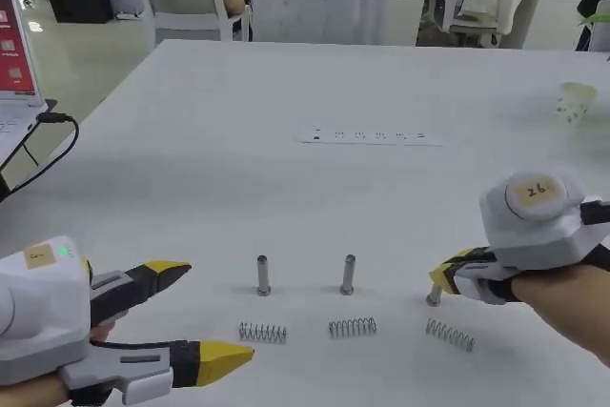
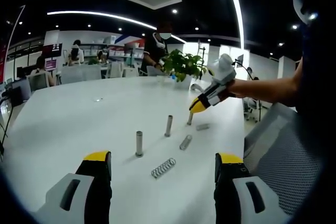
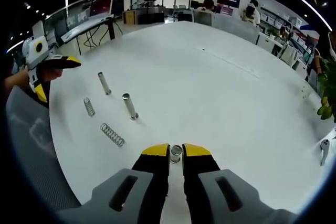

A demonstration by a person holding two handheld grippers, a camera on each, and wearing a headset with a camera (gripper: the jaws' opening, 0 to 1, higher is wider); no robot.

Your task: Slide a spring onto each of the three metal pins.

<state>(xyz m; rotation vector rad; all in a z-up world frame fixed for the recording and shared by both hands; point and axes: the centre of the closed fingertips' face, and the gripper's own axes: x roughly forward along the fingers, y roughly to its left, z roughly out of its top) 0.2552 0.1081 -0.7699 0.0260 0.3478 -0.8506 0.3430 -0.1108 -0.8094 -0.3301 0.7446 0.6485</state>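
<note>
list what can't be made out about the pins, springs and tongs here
- third pin: in the head view the right gripper's tongs cover its top; in the right gripper view they hide its shaft and base
- springs: coil ends too small in every view
- left gripper: its body is cut off by the head view's bottom edge

From the head view we look forward and down over the desk (image 1: 286,121), from its near edge towards its far edge. The left gripper view sits low by the near edge and faces along the row of pins (image 2: 139,144) to the right gripper (image 2: 198,106). The right gripper view faces back along that row to the left gripper (image 3: 55,80), and there we are close over the end pin (image 3: 175,153). All three views share the pins and springs (image 1: 353,328).
</note>
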